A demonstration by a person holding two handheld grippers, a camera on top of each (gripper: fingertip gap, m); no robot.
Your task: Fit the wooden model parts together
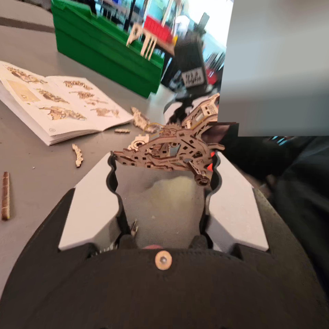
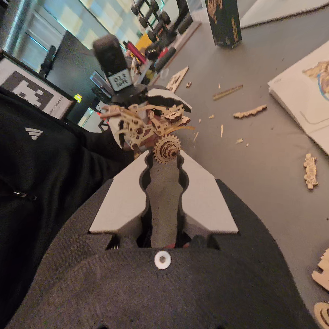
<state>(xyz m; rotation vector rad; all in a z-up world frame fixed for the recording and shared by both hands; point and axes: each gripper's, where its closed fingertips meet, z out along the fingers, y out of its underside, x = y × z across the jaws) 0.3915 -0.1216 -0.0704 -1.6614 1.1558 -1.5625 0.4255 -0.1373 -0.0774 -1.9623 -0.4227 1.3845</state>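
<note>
My left gripper point(image 1: 162, 158) is shut on the wooden model frame point(image 1: 170, 151), a flat laser-cut chassis that spans the wide gap between its fingertips above the grey table. In the right wrist view this model point(image 2: 142, 124) hangs between the left gripper's white fingers point(image 2: 169, 99). My right gripper point(image 2: 165, 154) is shut on a small wooden gear wheel point(image 2: 166, 151) and holds it against the model's near edge. In the left wrist view the gear point(image 1: 171, 127) sits at the model's far side, with the right gripper's black body point(image 1: 192, 58) behind it.
An open instruction booklet point(image 1: 62, 106) and a green crate point(image 1: 106, 44) lie to the left. Loose wooden pieces point(image 1: 77, 157) point(image 2: 249, 112) point(image 2: 310, 170) and a sanding stick point(image 1: 5, 195) are scattered on the table. A dark box point(image 2: 225, 21) stands at the back. A person's black sleeve point(image 2: 44, 169) is close. The tips of one gripper are about 5 cm away from the tips of the other. The right gripper is farther from the sanding stick point(image 1: 5, 195), some 15 cm, than the left, some 10 cm. The right camera catches it too, in the right wrist view point(image 2: 223, 92).
</note>
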